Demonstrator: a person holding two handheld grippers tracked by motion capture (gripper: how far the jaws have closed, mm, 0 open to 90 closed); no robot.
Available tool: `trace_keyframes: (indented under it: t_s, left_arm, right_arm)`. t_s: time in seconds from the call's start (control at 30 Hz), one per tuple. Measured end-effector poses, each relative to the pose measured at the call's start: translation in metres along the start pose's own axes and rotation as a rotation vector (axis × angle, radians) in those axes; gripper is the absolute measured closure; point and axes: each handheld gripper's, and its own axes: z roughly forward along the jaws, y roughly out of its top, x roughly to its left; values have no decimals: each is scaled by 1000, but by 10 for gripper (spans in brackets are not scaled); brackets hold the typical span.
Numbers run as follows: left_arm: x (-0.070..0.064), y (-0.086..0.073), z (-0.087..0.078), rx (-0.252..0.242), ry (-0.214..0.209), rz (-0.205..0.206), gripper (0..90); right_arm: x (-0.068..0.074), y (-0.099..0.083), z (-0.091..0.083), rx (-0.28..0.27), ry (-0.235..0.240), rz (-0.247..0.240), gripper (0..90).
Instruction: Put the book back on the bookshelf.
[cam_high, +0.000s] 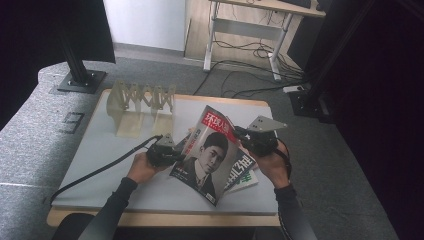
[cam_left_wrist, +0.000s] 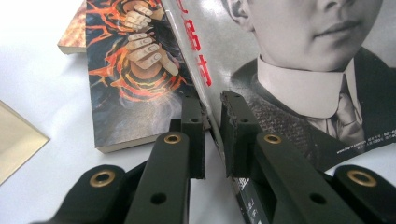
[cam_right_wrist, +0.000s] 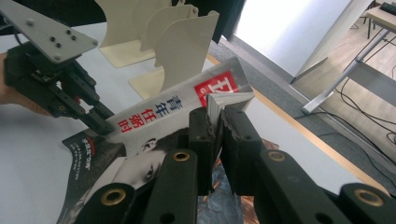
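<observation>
Glossy paper catches the light where a magazine (cam_high: 212, 155) with a portrait cover is lifted off the desk (cam_high: 100, 165), tilted, held at two opposite edges. The left gripper (cam_high: 172, 155) has it by the left edge: in the left gripper view (cam_left_wrist: 280, 84) the two jaws stand nearly closed with that thin edge pinched between them, one jaw on the cover side, the other behind. The right gripper (cam_high: 240, 135) holds the far right part near the top; in the right gripper view the jaws are almost together on the thick bundle of pages (cam_right_wrist: 229, 100), whose cut edges show just above the jaw tips. That view also shows the left gripper farther off, biting the magazine's other edge beside the blue and red lettering.

Under the magazine lie more books. A book (cam_left_wrist: 135, 74) with a fiery orange and black cover lies flat on the desk just left of the held edge, and a second, brownish book (cam_left_wrist: 74, 32) peeks out beyond it. In the high view a green and white booklet (cam_high: 245, 177) sticks out from under the magazine's lower right corner.

At the desk's far left stands a cream folding rack (cam_high: 142, 102) of upright dividers, well apart from the left gripper. A black cable (cam_high: 100, 170) trails from the left gripper across the desk.
</observation>
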Motion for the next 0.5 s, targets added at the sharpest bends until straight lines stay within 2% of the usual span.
trace_keyframes:
  t_s: [0.33, 0.5]
  left_arm:
    - [-3, -11, -13, -54, -7, -19, 842]
    - [-4, -16, -21, -65, -17, -20, 859]
  right_arm:
    - [-4, -4, -7, -12, -15, 6, 811]
    - [-4, -3, -12, -26, -19, 8, 816]
